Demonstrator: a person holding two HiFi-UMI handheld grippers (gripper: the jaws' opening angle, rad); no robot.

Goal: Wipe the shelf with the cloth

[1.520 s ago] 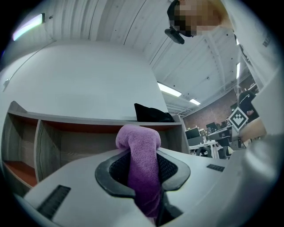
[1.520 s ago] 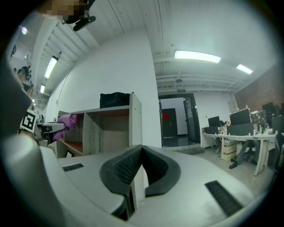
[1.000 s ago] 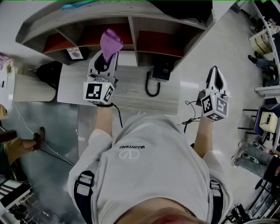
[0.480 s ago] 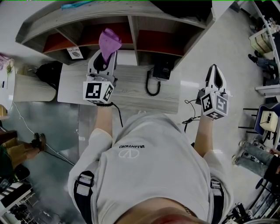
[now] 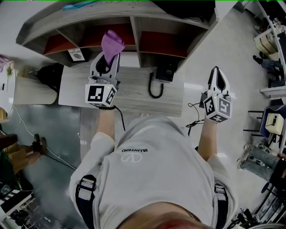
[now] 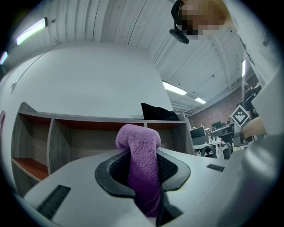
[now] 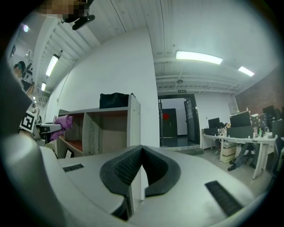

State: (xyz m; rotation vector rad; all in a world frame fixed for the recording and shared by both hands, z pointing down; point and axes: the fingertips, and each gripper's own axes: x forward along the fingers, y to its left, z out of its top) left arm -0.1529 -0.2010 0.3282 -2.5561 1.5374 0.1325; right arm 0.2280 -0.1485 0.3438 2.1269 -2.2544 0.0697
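Pinching fuzzy purple cloth [image 6: 143, 164], left gripper [image 5: 107, 58] faces wood-grain shelf [image 5: 136, 31].

Bunched purple cloth [image 5: 111, 43], clamped in the left hand-held gripper [image 5: 106, 58], stands before the grey, red-floored shelf [image 5: 134, 11].

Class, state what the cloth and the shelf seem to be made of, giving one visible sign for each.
Cloth: probably microfibre or terry, matte purple. Its surface shows a fine nubby pile, and it folds softly.
Shelf: probably laminated board rather than solid wood, matte pale grey. Even, printed-looking grain runs along flat, thin panels.
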